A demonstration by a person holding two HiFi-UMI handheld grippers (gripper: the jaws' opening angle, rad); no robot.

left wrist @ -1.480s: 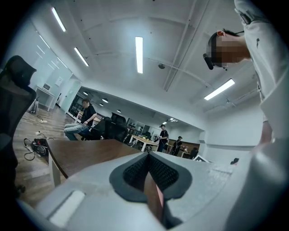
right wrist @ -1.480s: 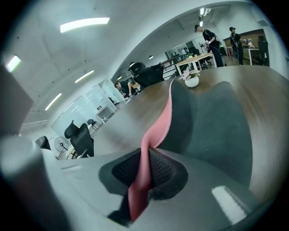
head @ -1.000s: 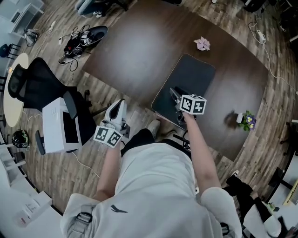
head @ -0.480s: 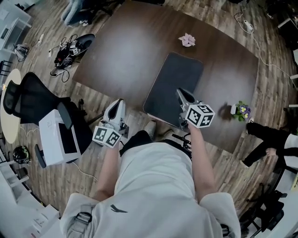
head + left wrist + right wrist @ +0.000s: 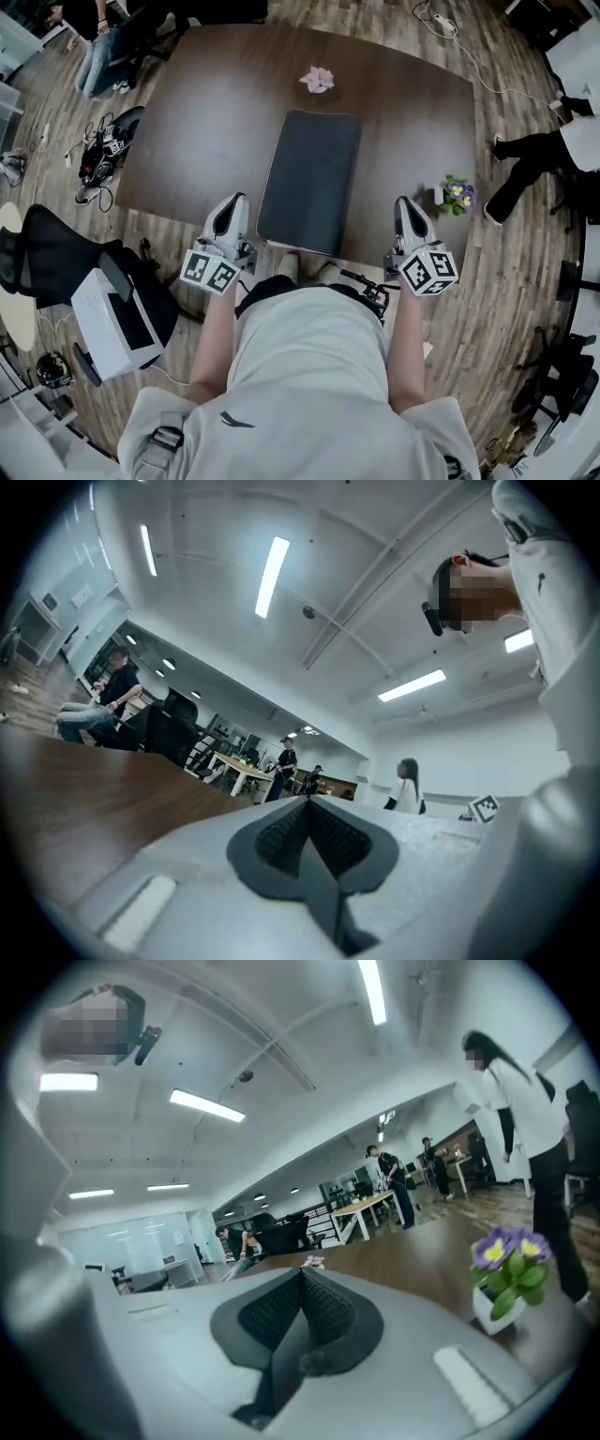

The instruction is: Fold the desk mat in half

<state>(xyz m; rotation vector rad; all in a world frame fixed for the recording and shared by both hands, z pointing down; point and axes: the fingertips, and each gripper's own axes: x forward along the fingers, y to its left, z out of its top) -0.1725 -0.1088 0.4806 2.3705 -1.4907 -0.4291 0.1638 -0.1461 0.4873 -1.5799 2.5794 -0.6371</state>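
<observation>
Fingers (image 5: 281, 841) together, empty: left gripper (image 5: 233, 200), right gripper (image 5: 403, 201) just closed; pot (image 5: 438, 196) holds purple flowers (image 5: 457, 189) near desk mat (image 5: 309, 183).

One desk mat (image 5: 311, 178), two claws (image 5: 231, 201) (image 5: 403, 202), one potted plant (image 5: 456, 193).

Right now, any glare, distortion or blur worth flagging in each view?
Head view: sharp, fisheye bows the dark brown wooden table, a pale sheen beside the dark grey rectangular desk mat. Left gripper view: dark round vignette, white ceiling strip light blown out. Right gripper view: same vignette, small pot of purple flowers slightly soft.
</observation>
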